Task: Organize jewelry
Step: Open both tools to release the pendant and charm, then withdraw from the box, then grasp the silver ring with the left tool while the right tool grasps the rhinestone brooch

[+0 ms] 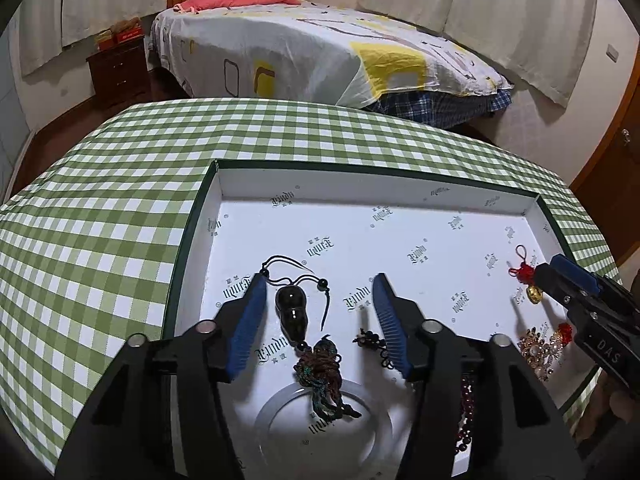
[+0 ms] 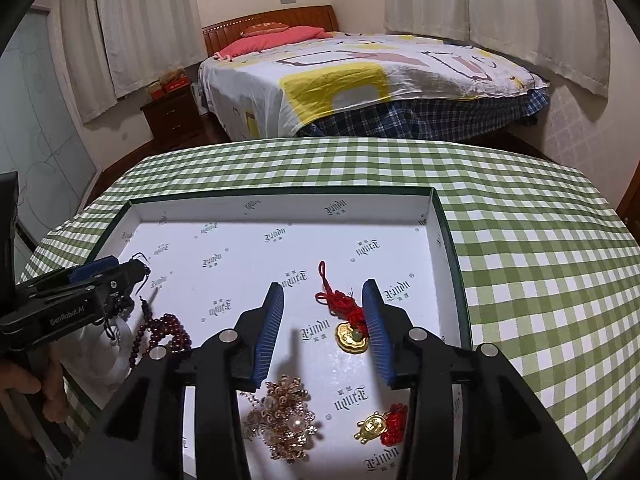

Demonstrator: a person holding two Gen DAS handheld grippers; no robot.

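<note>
A shallow white box tray with dark green rim (image 1: 188, 216) lies on a table w/ green-and-white checked cloth (image 1: 120, 184). The tray floor is white paper printed w/ a repeated logo.

The left gripper (image 1: 318, 280) hangs over the left part of the tray, jaws about half open, blue ribbed pads (image 1: 250, 320) apart. Between them, not pressed by any pad, lies a black gourd-shaped pendant on a black cord w/ dark beads (image 1: 291, 308); its brown-green tassel (image 1: 320, 376) runs down onto a pale translucent bangle ring (image 1: 276, 404) that lies flat on the tray floor. Just beside the right pad is a small dark beaded piece (image 1: 370, 340).

The right gripper (image 2: 323, 292) is over the right part of the tray, jaws partly open, nothing clamped. A gold ingot-shaped charm w/ red knotted cord (image 2: 350, 334) lies between its fingers, close to the right pad (image 2: 376, 332); I cannot tell if it touches.

Nearer to the camera in the right wrist view lie a cluster brooch of gold flowers w/ pearls (image 2: 286, 420) and a second gold charm w/ red knot (image 2: 378, 426), apart from each other. A dark red bead bracelet (image 2: 166, 330) lies further left, near the bangle.

Behind the table is a bed w/ white-and-yellow cover (image 1: 304, 52) and a dark wooden nightstand (image 1: 118, 68).
</note>
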